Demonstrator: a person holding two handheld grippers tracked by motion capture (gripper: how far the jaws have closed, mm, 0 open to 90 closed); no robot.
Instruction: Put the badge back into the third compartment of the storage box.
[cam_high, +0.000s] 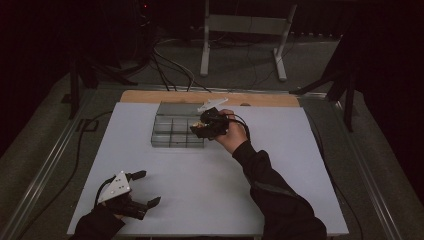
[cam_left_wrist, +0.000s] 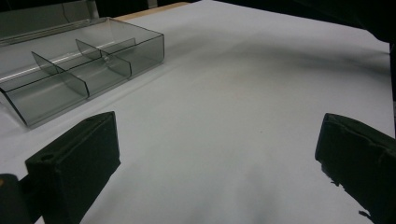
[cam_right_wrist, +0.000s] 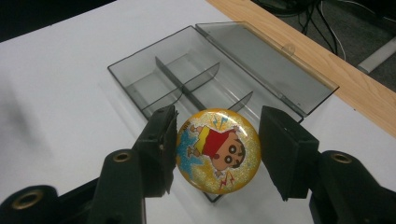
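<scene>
A light, stiff, glossy round badge (cam_right_wrist: 218, 150) is being pinched edgewise by the closed right gripper (cam_right_wrist: 218, 154), likely slippery.

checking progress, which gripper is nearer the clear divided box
Right. The right gripper hovers over the box, shut on a round badge; the left gripper rests open near the table's front edge.

No legible text, brand, number or label in any view.

Sole printed mark: a cartoon picture on the round yellow glitter badge (cam_right_wrist: 218, 150), lower centre of the right gripper view. It shows a cartoon child in a red shirt with blue and yellow lightning-bolt shapes around. Small dark marks at the badge's upper left edge are too small to read.

Clear compartment box (cam_right_wrist: 205, 79), upper centre of that view: unmarked.
</scene>
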